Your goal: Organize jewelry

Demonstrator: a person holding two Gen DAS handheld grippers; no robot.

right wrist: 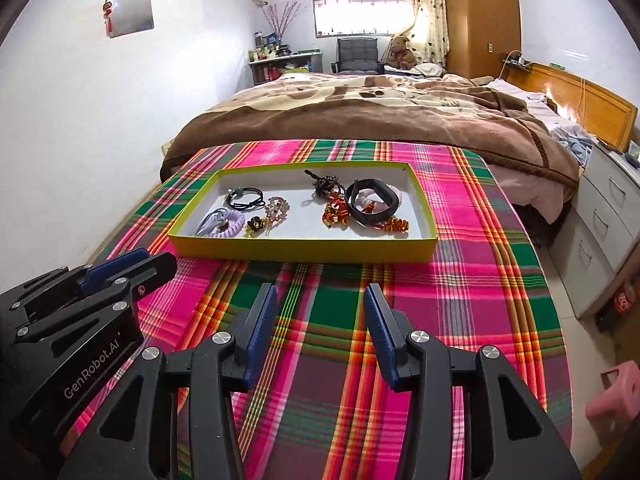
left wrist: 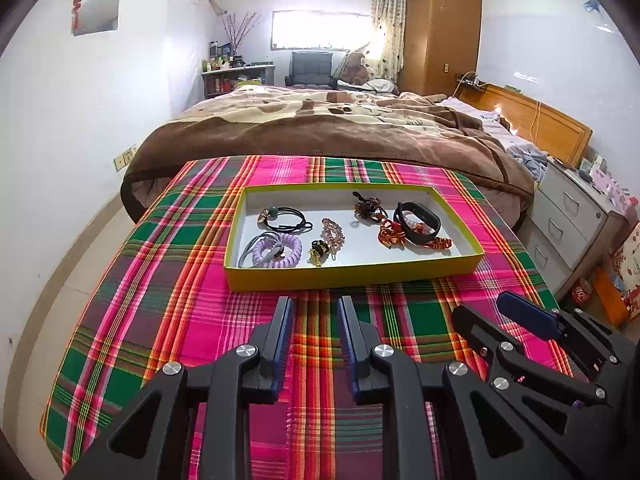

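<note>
A shallow yellow-rimmed tray (left wrist: 352, 276) (right wrist: 300, 249) lies on a plaid cloth. In it are a black hair tie (left wrist: 286, 218) (right wrist: 245, 197), a lilac coil tie (left wrist: 276, 250) (right wrist: 228, 224), a pink bead bracelet (left wrist: 334, 232) (right wrist: 278, 206), a dark bead string (left wrist: 368, 206) (right wrist: 326, 184), a black wristband (left wrist: 418, 222) (right wrist: 372, 202) and orange beads (left wrist: 394, 236) (right wrist: 336, 212). My left gripper (left wrist: 314, 304) is open and empty, just short of the tray. My right gripper (right wrist: 320, 294) is open and empty, also short of it.
The plaid cloth (left wrist: 180, 320) (right wrist: 480, 280) covers a table at the foot of a bed with a brown blanket (left wrist: 320, 128). A white drawer unit (left wrist: 568, 216) (right wrist: 604, 216) stands to the right. A pink stool (right wrist: 616, 396) is on the floor.
</note>
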